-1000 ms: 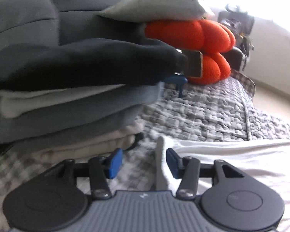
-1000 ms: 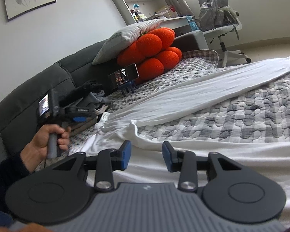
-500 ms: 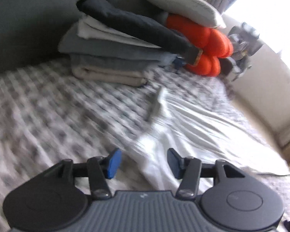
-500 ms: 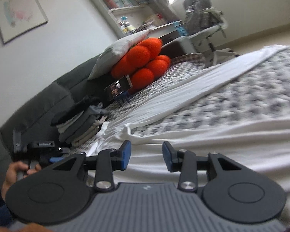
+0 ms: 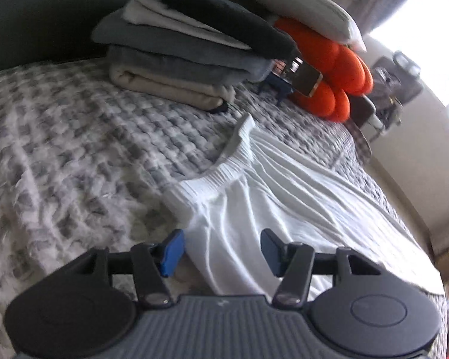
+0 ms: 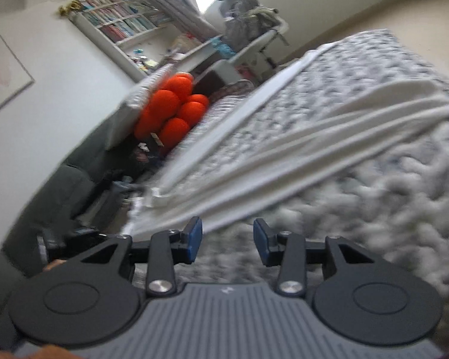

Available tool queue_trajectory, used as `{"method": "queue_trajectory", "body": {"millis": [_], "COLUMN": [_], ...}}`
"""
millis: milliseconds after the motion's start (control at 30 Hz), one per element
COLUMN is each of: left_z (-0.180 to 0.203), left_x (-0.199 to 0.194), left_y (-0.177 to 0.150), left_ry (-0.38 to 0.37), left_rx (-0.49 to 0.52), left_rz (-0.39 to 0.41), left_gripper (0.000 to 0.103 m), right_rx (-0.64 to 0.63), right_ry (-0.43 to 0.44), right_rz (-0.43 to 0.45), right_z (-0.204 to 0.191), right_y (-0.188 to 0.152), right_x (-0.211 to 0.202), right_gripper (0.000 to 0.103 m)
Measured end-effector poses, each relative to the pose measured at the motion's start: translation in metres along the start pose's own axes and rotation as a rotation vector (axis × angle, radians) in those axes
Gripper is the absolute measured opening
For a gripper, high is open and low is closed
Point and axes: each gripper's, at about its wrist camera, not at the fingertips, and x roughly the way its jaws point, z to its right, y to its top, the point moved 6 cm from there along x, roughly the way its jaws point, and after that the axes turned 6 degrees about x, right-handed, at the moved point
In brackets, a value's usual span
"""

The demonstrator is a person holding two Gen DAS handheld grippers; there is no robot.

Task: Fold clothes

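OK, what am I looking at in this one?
A person is folding laundry on a bed with a handheld gripper in each hand. A white garment lies spread and rumpled on the grey checked bedspread. The left gripper is open over its elastic-waist end; the right gripper is open, holding nothing. A stack of folded clothes sits behind.

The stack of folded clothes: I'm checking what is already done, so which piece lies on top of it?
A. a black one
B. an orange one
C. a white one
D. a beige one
A: in the left wrist view the stack of folded clothes by the sofa back has a black piece lying across its top, with white, grey and beige layers under it.
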Motion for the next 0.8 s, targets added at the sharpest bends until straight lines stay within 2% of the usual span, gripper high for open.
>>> {"method": "queue_trajectory", "body": {"millis": [233,267,300,333,400,433,467,633,800], "left_z": [0.001,0.001,0.0,0.0,-0.002,-0.003,-0.004,-0.009,-0.012], "left_x": [0.005,0.007,0.009,0.011,0.008,0.006,0.003,-0.008,-0.018], "left_y": [-0.004,-0.005,-0.005,-0.005,-0.002,0.001,0.003,0.014,0.02], "left_ry": [0.018,0.022,0.026,0.03,0.02,0.013,0.007,-0.024,-0.052], "left_rx": [0.026,0.03,0.033,0.035,0.023,0.016,0.009,-0.026,-0.042], "left_rz": [-0.003,-0.003,-0.005,-0.007,0.004,0.011,0.018,0.053,0.071], "left_gripper": [0.041,0.032,0.018,0.012,0.004,0.003,0.003,0.002,0.002], "right_rx": [-0.018,-0.005,0.005,0.013,-0.032,-0.061,-0.075,-0.123,-0.142], "right_ry": [-0.151,-0.157,-0.167,-0.178,-0.239,-0.279,-0.31,-0.376,-0.376], "right_rz": [0.14,0.145,0.145,0.147,0.164,0.177,0.192,0.278,0.355], "right_z": [0.018,0.02,0.021,0.022,0.022,0.021,0.022,0.023,0.014], "right_y": [0.015,0.017,0.017,0.018,0.02,0.02,0.021,0.024,0.034], "right_x": [-0.005,-0.003,0.001,0.005,0.013,0.017,0.02,0.019,-0.002], "right_gripper": [0.037,0.037,0.033,0.029,0.014,0.01,0.001,0.0,0.0]}}
